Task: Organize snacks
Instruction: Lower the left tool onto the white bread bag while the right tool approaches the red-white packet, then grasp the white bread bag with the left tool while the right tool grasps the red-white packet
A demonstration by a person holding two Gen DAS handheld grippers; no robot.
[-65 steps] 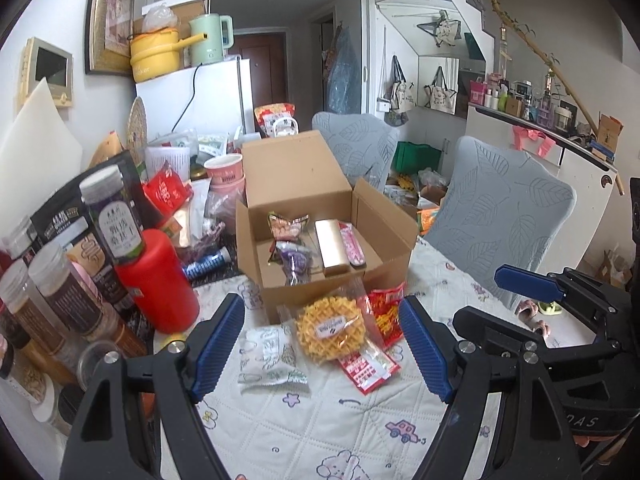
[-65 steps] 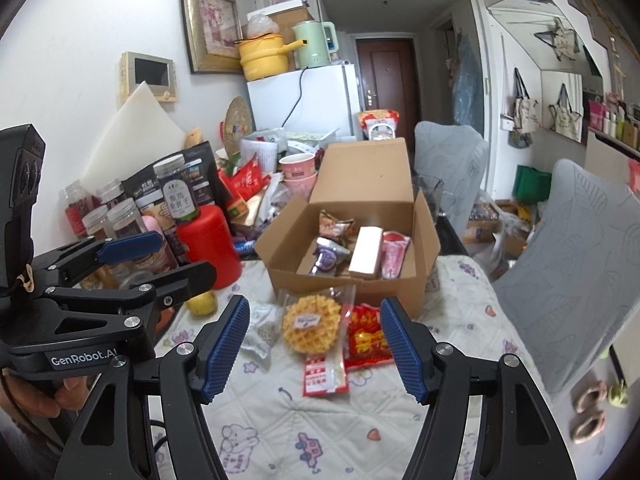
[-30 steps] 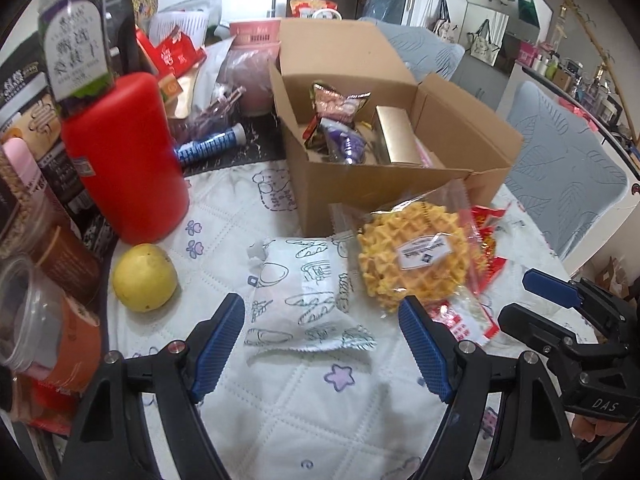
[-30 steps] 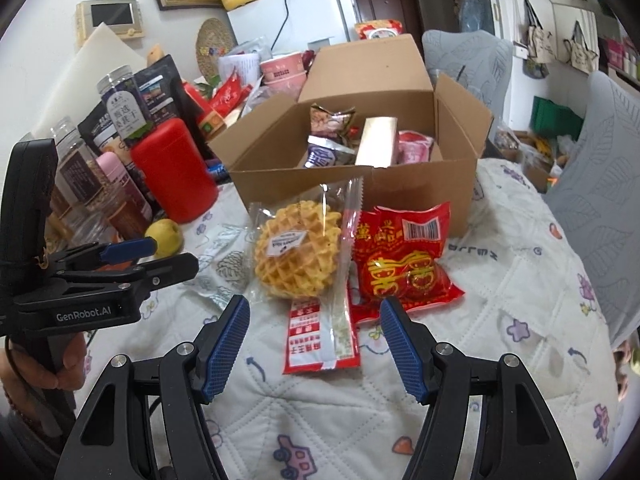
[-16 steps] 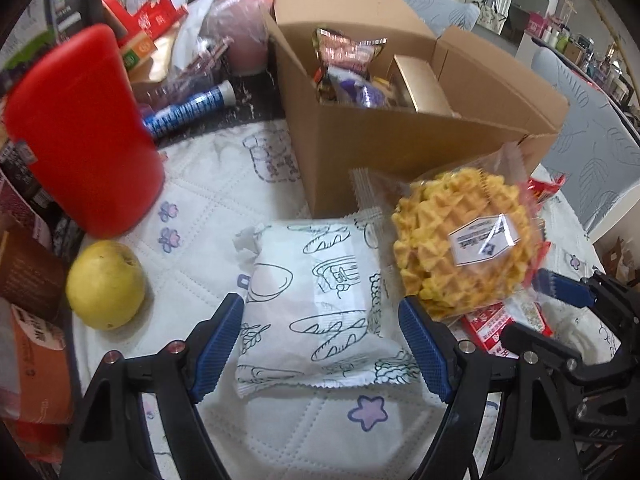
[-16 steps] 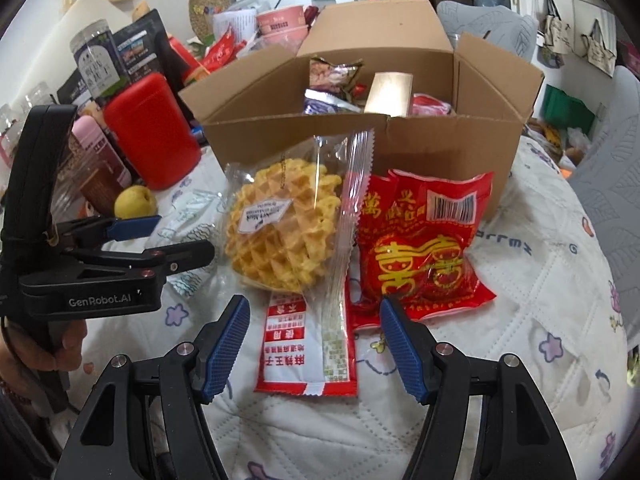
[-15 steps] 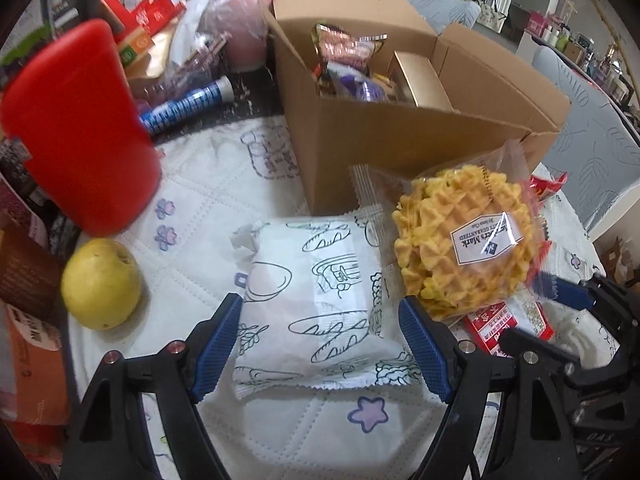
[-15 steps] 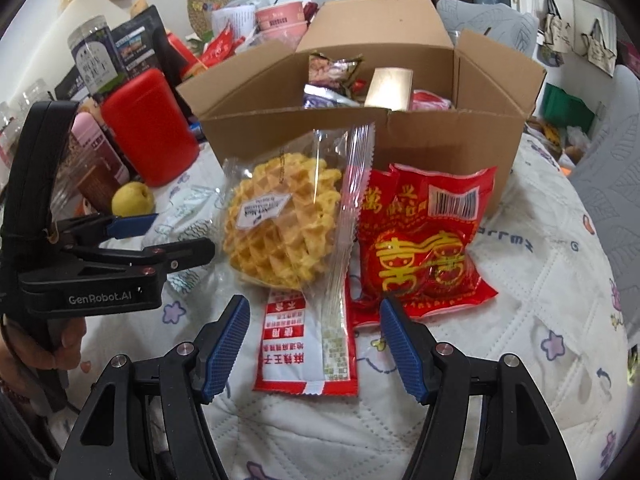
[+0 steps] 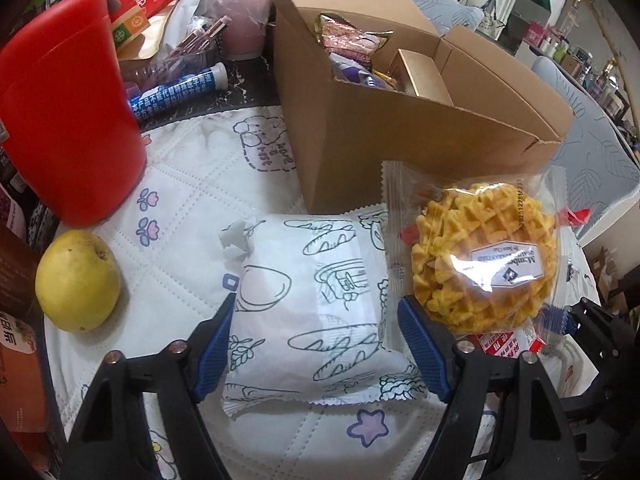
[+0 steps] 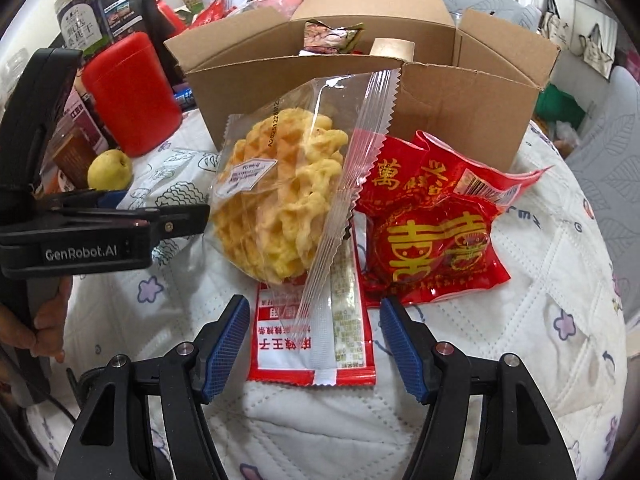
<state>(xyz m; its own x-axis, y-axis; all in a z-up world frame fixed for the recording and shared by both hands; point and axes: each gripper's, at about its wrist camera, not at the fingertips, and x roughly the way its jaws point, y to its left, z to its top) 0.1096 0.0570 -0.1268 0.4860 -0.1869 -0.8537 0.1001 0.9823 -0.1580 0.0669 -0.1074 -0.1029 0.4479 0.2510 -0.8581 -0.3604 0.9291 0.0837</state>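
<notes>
A white bread-print packet [image 9: 316, 304] lies on the quilted cloth, and my open left gripper [image 9: 316, 348] straddles its near end, one finger on each side. A bagged waffle [image 9: 480, 264] leans beside it, also in the right wrist view [image 10: 276, 196]. My open right gripper [image 10: 316, 344] straddles a flat red-and-white sachet [image 10: 316, 344] that lies under the waffle bag. A red packet [image 10: 432, 228] lies to its right. The open cardboard box [image 10: 460, 92] behind holds several snacks.
A red canister [image 9: 68, 120] and a yellow fruit [image 9: 76, 280] stand at the left, with jars and bags behind. A blue tube [image 9: 176, 88] lies by the box. The left gripper's body [image 10: 92, 236] reaches in at the left of the right wrist view.
Both grippers have moved forward and down toward the snacks. The left now straddles the white packet, the right the red-and-white sachet. Both stay open.
</notes>
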